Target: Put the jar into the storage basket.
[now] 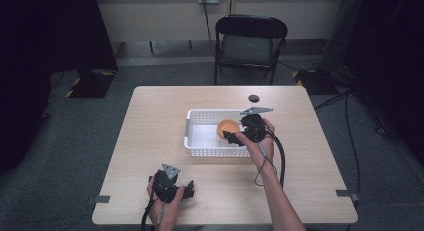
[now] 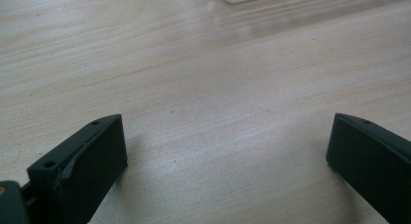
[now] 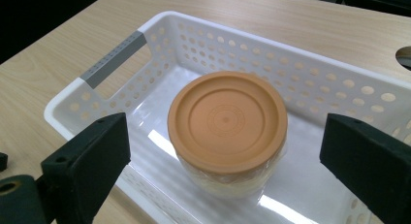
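Jar (image 3: 228,136) stands upright in the basket (image 3: 111,54), right of middle, orange lid (image 3: 227,120) on. My right gripper (image 3: 225,151) is spread, jaws either side of it, not touching. I'd go lower, centre on the body below the lid, squeeze gently. Left gripper (image 2: 228,151) spread, idle over the table (image 2: 203,64). Jar contents unclear; base hidden.

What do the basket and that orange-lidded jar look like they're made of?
Basket: white moulded plastic, glossy, with rows of punched holes and a grey handle strip. Jar: clear body, probably plastic, though glass is possible; its orange lid looks like matte moulded plastic with raised rings.
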`<state>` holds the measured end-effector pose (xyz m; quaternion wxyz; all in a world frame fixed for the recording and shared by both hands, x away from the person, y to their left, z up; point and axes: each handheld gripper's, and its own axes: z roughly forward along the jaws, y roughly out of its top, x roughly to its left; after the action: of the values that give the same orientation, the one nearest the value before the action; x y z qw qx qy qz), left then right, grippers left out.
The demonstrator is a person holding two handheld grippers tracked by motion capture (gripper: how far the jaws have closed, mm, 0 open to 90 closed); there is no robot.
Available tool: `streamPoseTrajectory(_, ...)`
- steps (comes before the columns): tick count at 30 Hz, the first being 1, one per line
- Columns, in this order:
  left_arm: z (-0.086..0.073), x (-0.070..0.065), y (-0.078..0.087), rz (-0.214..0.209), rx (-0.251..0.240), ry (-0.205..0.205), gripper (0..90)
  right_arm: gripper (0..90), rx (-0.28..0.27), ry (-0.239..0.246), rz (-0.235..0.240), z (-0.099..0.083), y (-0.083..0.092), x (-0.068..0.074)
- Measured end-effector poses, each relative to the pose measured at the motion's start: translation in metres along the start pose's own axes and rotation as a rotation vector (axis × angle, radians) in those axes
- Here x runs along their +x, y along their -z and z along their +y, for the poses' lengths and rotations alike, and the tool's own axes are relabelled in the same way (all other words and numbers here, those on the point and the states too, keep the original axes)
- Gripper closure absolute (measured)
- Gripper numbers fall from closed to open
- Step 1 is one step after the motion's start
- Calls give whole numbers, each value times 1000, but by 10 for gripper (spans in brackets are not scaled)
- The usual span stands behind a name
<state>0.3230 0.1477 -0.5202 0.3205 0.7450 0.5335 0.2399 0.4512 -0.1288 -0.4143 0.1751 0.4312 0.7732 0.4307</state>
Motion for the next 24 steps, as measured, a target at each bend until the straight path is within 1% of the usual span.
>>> streamPoseTrajectory(5,0,0,0,0,0,0,4,36,-18,-10,1,-4,8,2)
streamPoseTrajectory(8,0,0,0,0,0,0,5,36,-18,5,-1,-7,12,4)
streamPoseTrajectory(12,0,0,0,0,0,0,4,37,-23,4,2,-12,17,5)
streamPoseTrajectory(16,0,0,0,0,0,0,4,54,-21,5,25,-17,21,6)
streamPoseTrajectory(20,0,0,0,0,0,0,4,46,-44,5,11,-23,29,8)
streamPoseTrajectory(24,0,0,0,0,0,0,4,46,-65,0,9,-27,36,11)
